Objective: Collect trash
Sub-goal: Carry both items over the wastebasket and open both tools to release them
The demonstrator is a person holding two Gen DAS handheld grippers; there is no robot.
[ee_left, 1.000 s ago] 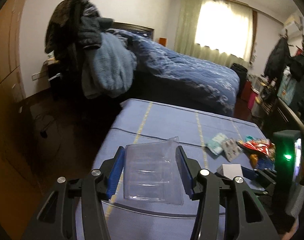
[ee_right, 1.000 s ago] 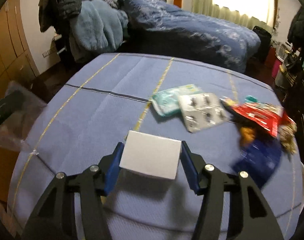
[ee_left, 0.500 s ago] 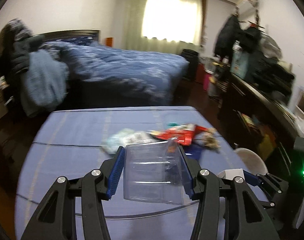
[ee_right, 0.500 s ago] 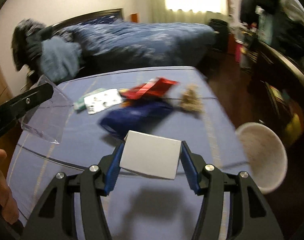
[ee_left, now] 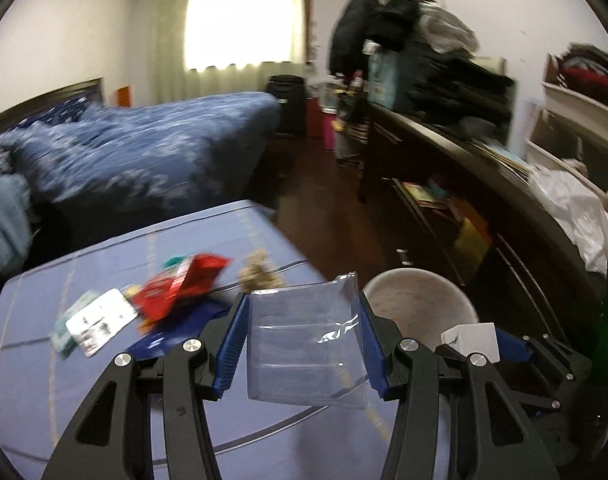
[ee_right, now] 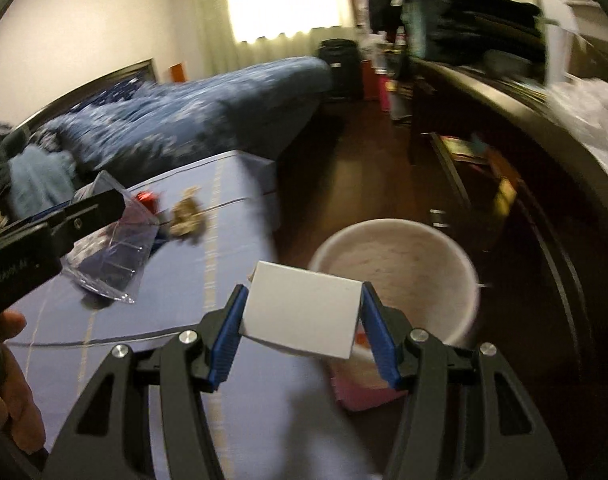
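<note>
My left gripper [ee_left: 304,340] is shut on a clear plastic package [ee_left: 300,344] and holds it above the right edge of the blue-covered table [ee_left: 104,400]. My right gripper [ee_right: 302,316] is shut on a small white box [ee_right: 300,312], just over the near rim of a white bin [ee_right: 400,272] beside the table. The bin also shows in the left wrist view [ee_left: 418,304], with the white box [ee_left: 474,338] at its right. Loose trash lies on the table: a red wrapper [ee_left: 180,286], a blister card [ee_left: 100,322], a brown crumpled clump [ee_left: 258,274].
A bed with a blue quilt [ee_left: 136,152] stands behind the table. A dark dresser [ee_left: 484,208] loaded with clothes and bags runs along the right wall, close to the bin. Dark wood floor [ee_left: 324,200] lies between bed and dresser.
Both grippers have swung to the right with their loads. The views moved from the table's left side to its right edge, and the white bin came into view under the right gripper.
</note>
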